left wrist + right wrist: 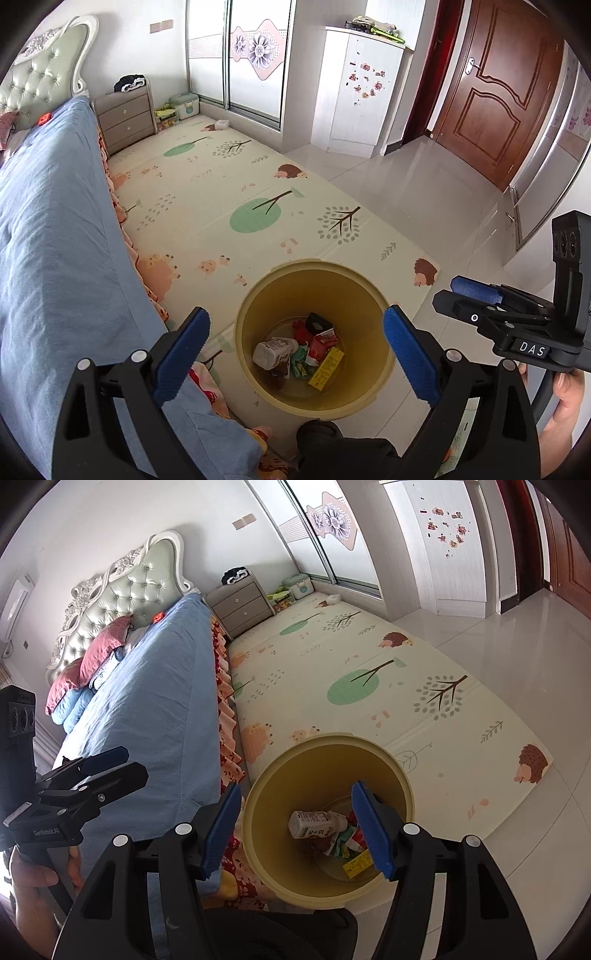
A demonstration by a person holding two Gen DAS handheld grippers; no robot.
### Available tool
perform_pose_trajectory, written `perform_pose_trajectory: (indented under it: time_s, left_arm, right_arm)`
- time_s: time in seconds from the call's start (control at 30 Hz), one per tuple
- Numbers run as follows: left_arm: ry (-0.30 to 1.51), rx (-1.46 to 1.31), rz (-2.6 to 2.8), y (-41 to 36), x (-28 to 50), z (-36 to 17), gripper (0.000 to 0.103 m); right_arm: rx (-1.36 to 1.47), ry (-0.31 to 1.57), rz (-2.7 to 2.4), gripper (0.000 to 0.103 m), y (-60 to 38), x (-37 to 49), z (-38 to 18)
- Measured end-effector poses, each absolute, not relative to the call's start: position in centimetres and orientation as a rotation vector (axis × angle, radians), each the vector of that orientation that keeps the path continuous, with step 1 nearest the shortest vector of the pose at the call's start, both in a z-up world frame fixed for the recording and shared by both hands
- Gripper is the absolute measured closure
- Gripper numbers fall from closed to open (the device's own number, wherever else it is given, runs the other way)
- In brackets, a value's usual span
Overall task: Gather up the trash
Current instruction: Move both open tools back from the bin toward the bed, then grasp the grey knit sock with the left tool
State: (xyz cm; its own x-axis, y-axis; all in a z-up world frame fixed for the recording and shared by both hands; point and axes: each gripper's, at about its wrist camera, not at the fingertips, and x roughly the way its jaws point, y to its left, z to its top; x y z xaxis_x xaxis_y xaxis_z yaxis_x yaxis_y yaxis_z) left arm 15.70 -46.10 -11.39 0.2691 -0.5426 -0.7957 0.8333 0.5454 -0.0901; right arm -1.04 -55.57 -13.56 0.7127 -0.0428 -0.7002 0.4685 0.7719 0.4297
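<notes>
A yellow bin (pixel 314 265) (pixel 332 738) stands on the floor beside the bed. It holds trash: a white bottle (pixel 275 350) (pixel 317 823), red and green wrappers (pixel 321 341) and a yellow carton (pixel 327 367) (pixel 358 864). My left gripper (pixel 295 314) hangs over the bin's mouth, jaws wide open, nothing between the blue pads. My right gripper (pixel 295 788) is also above the bin, open and empty. Each gripper shows in the other's view: the right one (pixel 448 291) to the bin's right, the left one (pixel 135 761) over the bed's edge.
A bed with a blue cover (pixel 55 240) (pixel 147 701) runs along the left. A patterned play mat (pixel 240 184) lies beyond the bin, then glossy tiles and a brown door (pixel 498 92). A grey nightstand (pixel 125 118) stands at the far end. A hand (pixel 561 406) holds each handle.
</notes>
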Motion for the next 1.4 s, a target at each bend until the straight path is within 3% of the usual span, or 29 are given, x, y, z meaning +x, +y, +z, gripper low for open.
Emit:
perform_pose_trajectory:
  time_s: [0.73,1.4]
  left_arm:
    - [0.687,0.289,-0.720,-25.0,17.0,-4.0,0.008]
    - [0.739,0.192,-0.537,-9.3,23.0,-5.9,0.008]
  right_arm:
    - [0.403,0.662,0.004,0.044,-39.8,6.4,-4.8]
    - [0.314,0.711,0.225,0.044,-26.0,13.9,-3.7]
